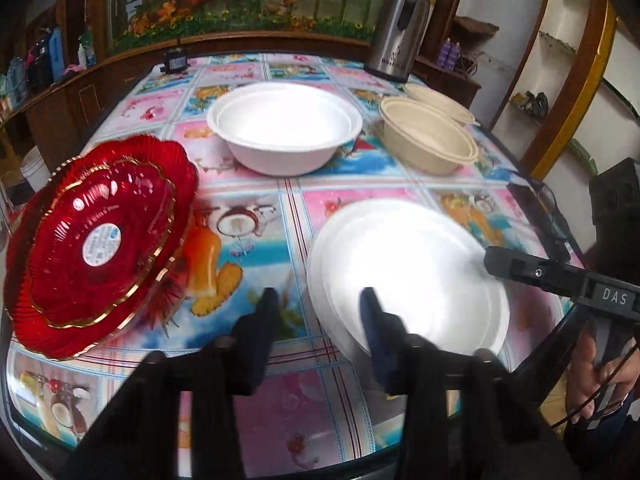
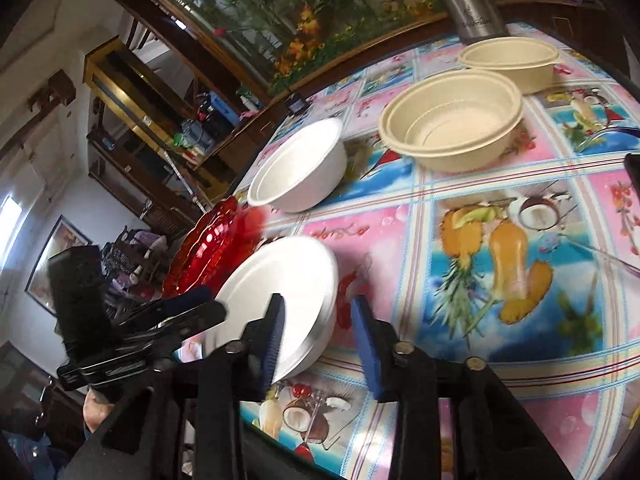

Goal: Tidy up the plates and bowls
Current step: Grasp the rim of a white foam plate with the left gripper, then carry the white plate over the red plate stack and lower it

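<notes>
Closest in the left wrist view are the dark fingers of the left gripper (image 1: 320, 300), set narrowly apart, their tips low over the tablecloth (image 1: 256, 200). The near-left rim of the white plates (image 1: 408, 264) lies in the gap; the right-hand finger overlaps that rim, but the pads do not pinch it. The plates look like two stacked together, on the near right part of the table

The right gripper (image 2: 320, 308) stands narrowly parted as well, blue pads facing each other. The opposite rim of the white plates falls between them, with no squeeze to be seen. From the left wrist view its body carries the white letters "DAS" (image 1: 614, 298), and a person's hand (image 1: 592, 380) grasps its handle below

At the table's left edge lie the red plates (image 1: 100, 240), ribbed and gold-rimmed, a smaller one on a larger. A round white sticker sits in the middle of the top one; its print is too small to read

Further back stands a white bowl (image 1: 284, 128). To its right is a beige bowl (image 1: 428, 140), with a second beige bowl (image 1: 436, 98) behind it. A steel flask (image 1: 400, 28) stands at the far right corner, its dark lettering illegible. The cloth is printed with fruit and drinks in pink and blue squares
</notes>
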